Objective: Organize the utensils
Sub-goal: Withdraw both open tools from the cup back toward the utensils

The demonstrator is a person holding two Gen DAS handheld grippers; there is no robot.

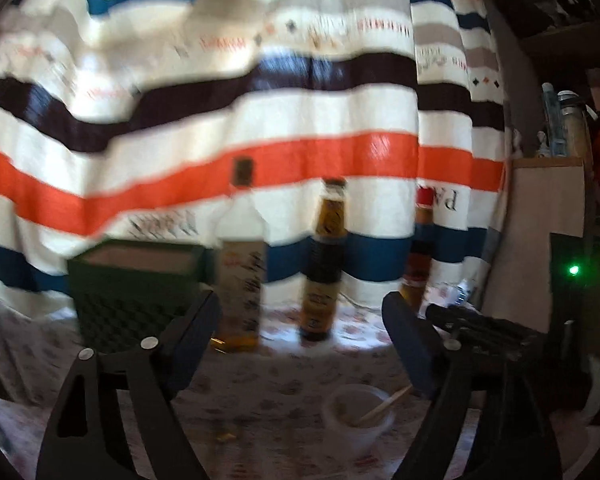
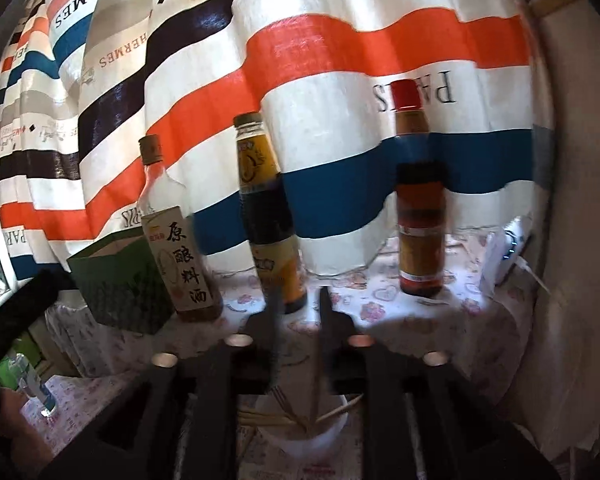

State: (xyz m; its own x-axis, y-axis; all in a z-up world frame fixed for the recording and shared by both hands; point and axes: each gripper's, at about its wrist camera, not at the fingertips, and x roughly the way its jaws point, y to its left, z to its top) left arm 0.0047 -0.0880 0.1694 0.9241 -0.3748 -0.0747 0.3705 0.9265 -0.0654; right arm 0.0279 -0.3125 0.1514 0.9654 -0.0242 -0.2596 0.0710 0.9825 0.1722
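white cup (image 2: 300, 432) – chopsticks (image 2: 276, 420) inside, three bottles (image 2: 272, 216) behind

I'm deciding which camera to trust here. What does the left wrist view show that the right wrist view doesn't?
Left wrist only: a green light at far right, and one stick in the white cup. Right wrist only: several sticks fanned in the cup, and a white charger. Both: three bottles, the green box and the striped curtain.

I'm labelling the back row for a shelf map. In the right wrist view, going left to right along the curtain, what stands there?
Green box → clear bottle → dark sauce bottle → red-capped bottle → white device.
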